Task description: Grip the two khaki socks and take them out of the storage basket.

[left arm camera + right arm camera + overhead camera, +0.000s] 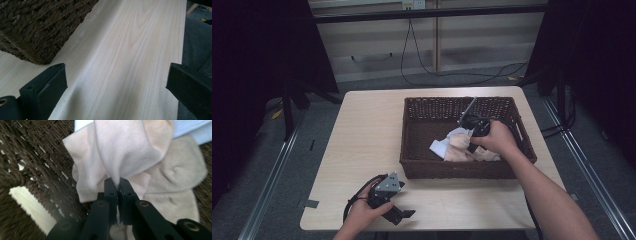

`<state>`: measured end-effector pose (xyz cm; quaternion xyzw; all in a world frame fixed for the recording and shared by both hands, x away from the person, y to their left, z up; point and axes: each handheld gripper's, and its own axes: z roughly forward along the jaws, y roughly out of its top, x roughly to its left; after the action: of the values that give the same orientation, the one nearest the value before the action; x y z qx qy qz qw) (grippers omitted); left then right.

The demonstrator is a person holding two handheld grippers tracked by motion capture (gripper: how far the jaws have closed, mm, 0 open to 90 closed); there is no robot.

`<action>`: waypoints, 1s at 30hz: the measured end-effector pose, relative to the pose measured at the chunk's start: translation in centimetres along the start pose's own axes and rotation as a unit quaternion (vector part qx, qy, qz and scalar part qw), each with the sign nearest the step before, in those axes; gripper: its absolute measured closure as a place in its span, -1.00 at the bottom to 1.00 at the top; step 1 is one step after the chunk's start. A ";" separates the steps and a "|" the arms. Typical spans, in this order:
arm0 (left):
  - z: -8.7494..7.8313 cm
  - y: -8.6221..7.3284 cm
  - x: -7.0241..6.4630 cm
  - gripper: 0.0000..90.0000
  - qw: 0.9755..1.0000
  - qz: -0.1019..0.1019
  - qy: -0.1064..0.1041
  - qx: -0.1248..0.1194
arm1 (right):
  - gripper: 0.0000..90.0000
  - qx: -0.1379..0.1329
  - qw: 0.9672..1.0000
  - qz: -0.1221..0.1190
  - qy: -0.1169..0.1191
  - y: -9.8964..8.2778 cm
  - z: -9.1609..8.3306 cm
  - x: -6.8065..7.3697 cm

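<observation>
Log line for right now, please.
right gripper: shut on cloth | in basket | left gripper: open, over table

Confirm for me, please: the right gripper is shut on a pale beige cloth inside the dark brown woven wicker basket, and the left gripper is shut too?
Not quite. In the left gripper view, the left gripper has its jaws wide apart over the light wooden table, holding nothing. The rest stands: the right gripper pinches the pale beige cloth inside the dark brown woven wicker basket.
</observation>
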<state>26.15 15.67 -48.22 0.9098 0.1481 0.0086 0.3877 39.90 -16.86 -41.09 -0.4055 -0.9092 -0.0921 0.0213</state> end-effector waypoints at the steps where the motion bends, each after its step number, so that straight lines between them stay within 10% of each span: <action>1: 0.0 0.0 -0.1 -0.94 1.000 -0.003 0.001 -0.001 | 0.95 -0.002 1.000 -0.002 -0.004 0.0 -0.7 -0.1; 30: 0.0 0.1 -0.1 -0.94 1.000 -0.002 -0.002 0.000 | 0.95 -0.018 1.000 -0.014 0.001 -0.9 -11.2 -0.8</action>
<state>26.07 15.54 -48.13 0.9095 0.1495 0.0060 0.3878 39.40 -20.10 -30.30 -0.3931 -0.9129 -0.1093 0.0136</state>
